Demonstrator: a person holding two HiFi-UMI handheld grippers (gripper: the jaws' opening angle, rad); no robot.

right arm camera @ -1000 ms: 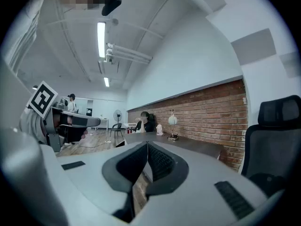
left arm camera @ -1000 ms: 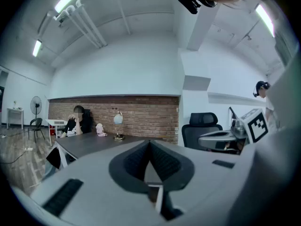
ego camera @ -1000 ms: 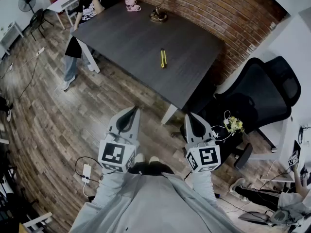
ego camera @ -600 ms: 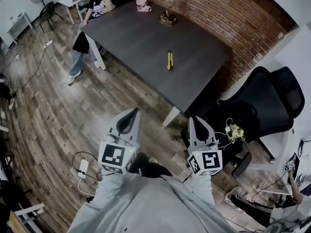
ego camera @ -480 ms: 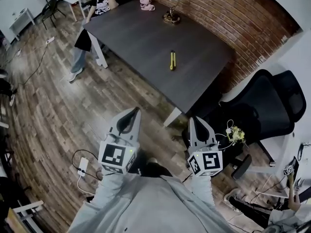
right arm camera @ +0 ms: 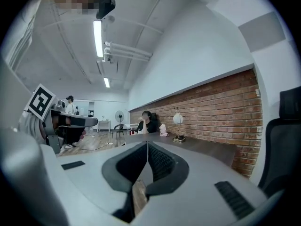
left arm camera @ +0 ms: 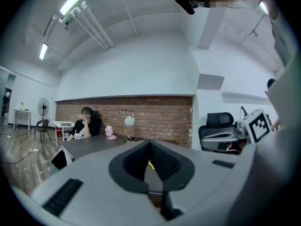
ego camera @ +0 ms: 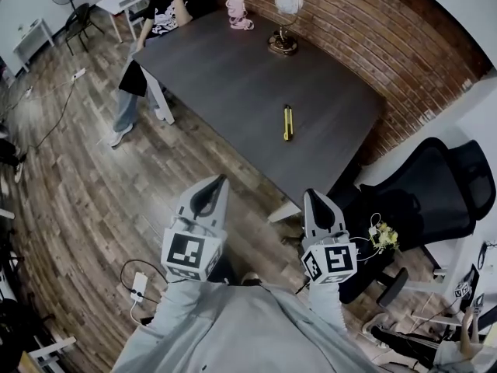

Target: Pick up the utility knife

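Two grippers, left gripper (ego camera: 220,179) and right gripper (ego camera: 311,193), hang over the wood floor (ego camera: 93,169), jaws pressed together, nothing pinched. The yellow utility knife (ego camera: 287,123) lies on the dark table (ego camera: 225,68), well ahead, nearer the right gripper.

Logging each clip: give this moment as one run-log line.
phase: pre-grasp | utility knife: on table, untouched | left gripper: shut, empty | right gripper: shut, empty

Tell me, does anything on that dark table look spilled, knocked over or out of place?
Nothing stands out. The yellow utility knife lies flat on the table, the lamp stands upright at its far end; no spills.
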